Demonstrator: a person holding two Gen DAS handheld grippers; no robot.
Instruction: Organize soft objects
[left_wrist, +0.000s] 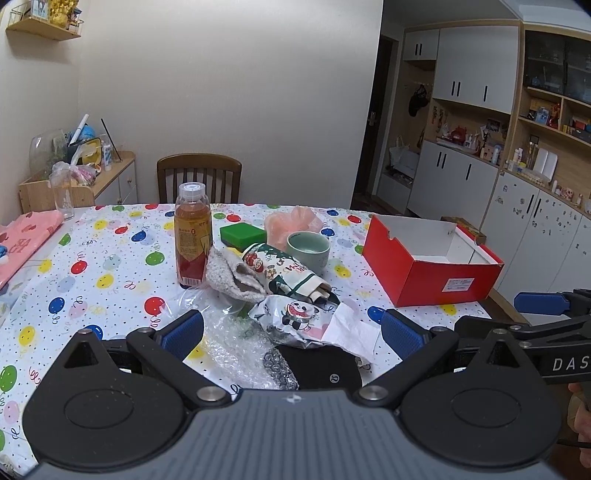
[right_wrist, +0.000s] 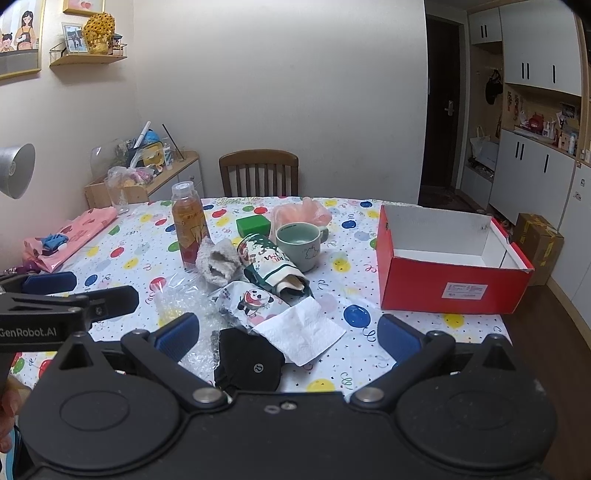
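Big balloon-print worktop (right_wrist: 369, 221) in front of me, with an empty red shoebox (right_wrist: 452, 275) sitting off to the right, well apart from the pile. The soft stuff is heaped mid-table: bubble wrap (right_wrist: 181, 301), a black cap (right_wrist: 247, 363) nearest me, a white tissue (right_wrist: 301, 332) lying over the panda-print pouch (right_wrist: 251, 301), a rolled Christmas cloth (right_wrist: 273, 271), and a fuzzy beige sock (right_wrist: 218, 264) leaning by the tea bottle (right_wrist: 187, 225). Green mug (right_wrist: 298, 240) and green sponge (right_wrist: 253, 224) behind. My left gripper (left_wrist: 291, 332) and right gripper (right_wrist: 288, 334) both have fingers spread wide, holding nothing, hovering over the near edge.
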